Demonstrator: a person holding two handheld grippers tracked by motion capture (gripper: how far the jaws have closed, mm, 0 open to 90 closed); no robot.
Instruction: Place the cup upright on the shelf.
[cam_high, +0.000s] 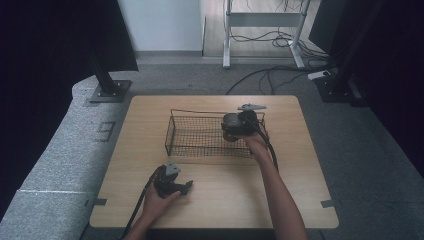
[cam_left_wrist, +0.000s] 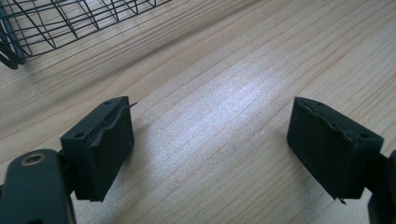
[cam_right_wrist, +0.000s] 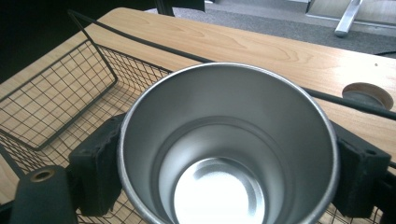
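I see the wire basket (cam_high: 200, 135) standing on the far middle of the table (cam_high: 150, 115), its long side running across the table, its black mesh walls rising around the spot where I hold the cup (cam_right_wrist: 229, 144). In my right gripper view the basket's top rail passes just behind the cup, and a round hole (cam_right_wrist: 367, 94) sits in the tabletop beyond that rail. Past the table I see grey floor, loose cables and the legs of a desk frame (cam_high: 262, 30).

My right forearm reaches forward from the bottom edge to the basket's right end, and the right gripper (cam_high: 239, 124) hangs over that end with its jaws pressed on both sides of the cup, gripping it. My left gripper (cam_left_wrist: 210, 144) rests low near the table's front left, well apart from the basket, jaws spread wide over bare wood, nothing between them.

The cup is a steel one, held over the basket's right part; its mouth faces my gripper camera, so its long axis runs along the line of the jaws; I cannot tell whether it touches the mesh
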